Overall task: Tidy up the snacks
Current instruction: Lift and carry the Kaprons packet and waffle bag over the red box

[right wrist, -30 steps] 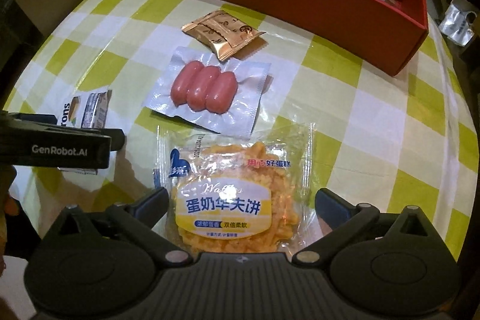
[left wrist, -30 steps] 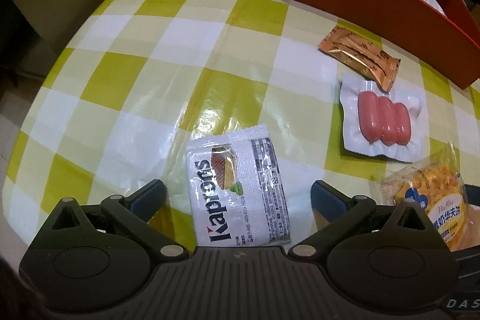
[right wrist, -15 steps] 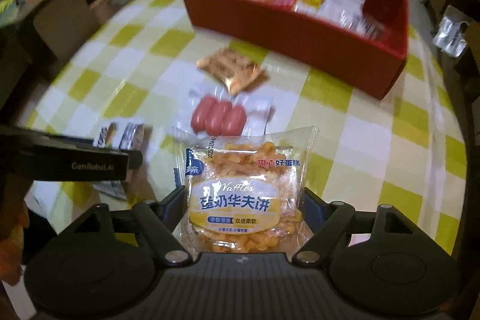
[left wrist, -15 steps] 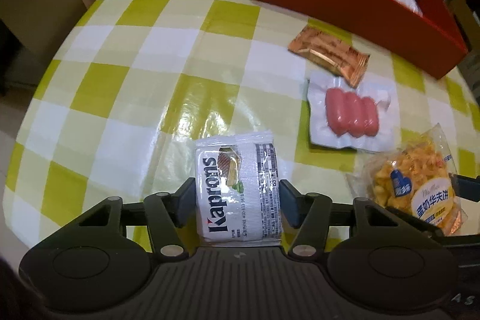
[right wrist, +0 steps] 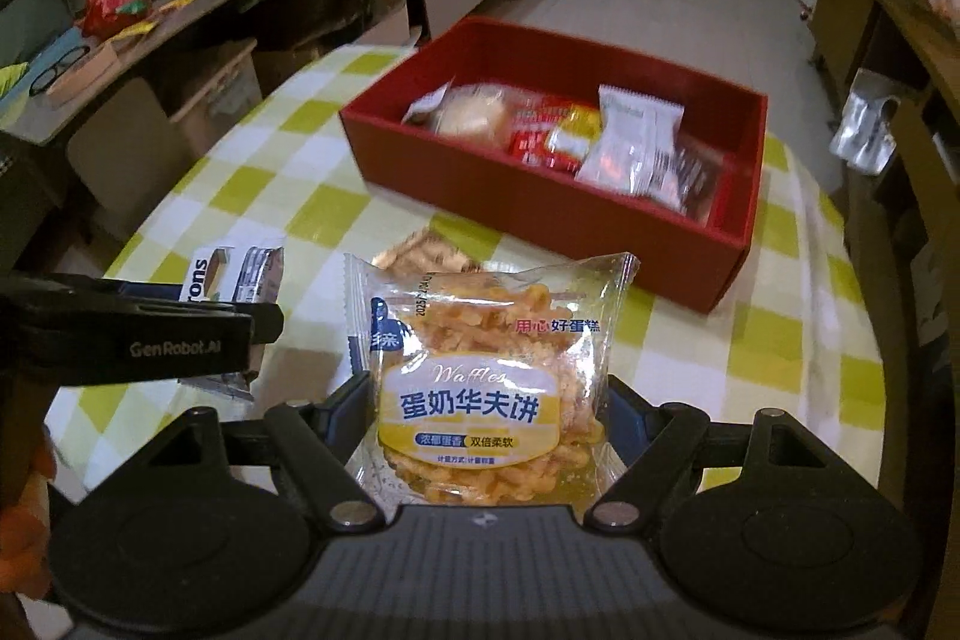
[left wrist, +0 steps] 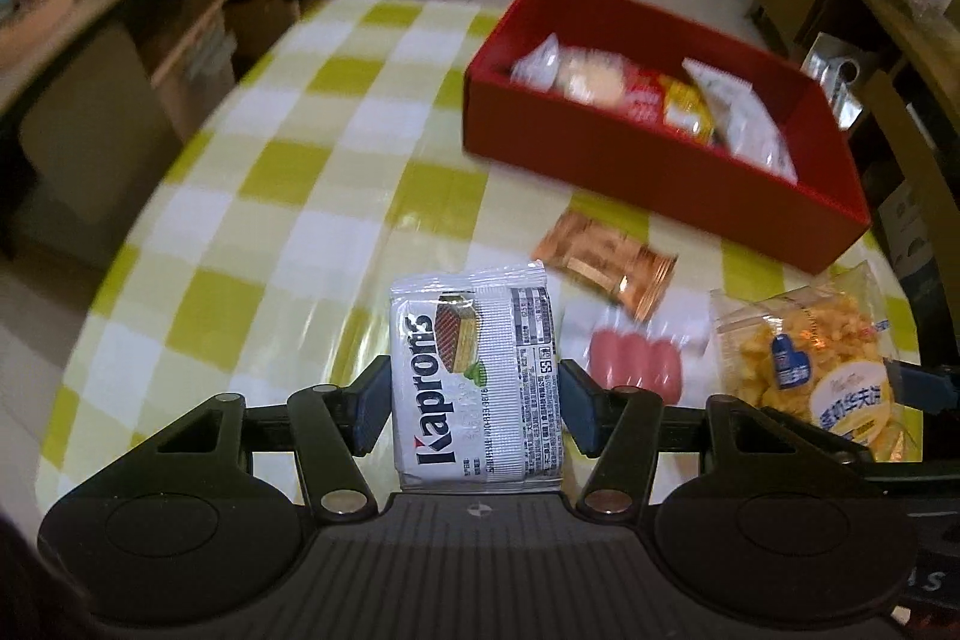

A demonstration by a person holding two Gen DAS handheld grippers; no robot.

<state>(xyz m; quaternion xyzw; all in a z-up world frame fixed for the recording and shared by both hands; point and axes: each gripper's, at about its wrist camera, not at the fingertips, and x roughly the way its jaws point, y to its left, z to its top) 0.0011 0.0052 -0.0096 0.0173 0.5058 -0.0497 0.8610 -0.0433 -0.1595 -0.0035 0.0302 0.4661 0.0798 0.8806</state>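
**2 snack packets, clamped and clear of worktop**

Left claw (left wrist: 474,409) clamped on Kaprons wafer packet (left wrist: 477,376): light, flat, slick; grip the side edges. Right claw (right wrist: 489,415) clamped on waffle bag (right wrist: 486,388): soft, crushable. Red box (right wrist: 540,196) at 12 o'clock.

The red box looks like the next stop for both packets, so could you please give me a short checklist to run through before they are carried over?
1. Left gripper shut on the Kaprons wafer packet, pads pressed on both its sides: ok.
2. Right gripper shut on the waffle packet: ok.
3. Both packets lifted clear of the checked tablecloth: looks ok, but their lower edges are hidden.
4. Free room in the red box: ok; snacks fill the far side, the near floor is hidden.
5. Path to the box clear of the orange packet and sausage pack: ok, both lie flat.
6. Grip firmness: cannot tell.
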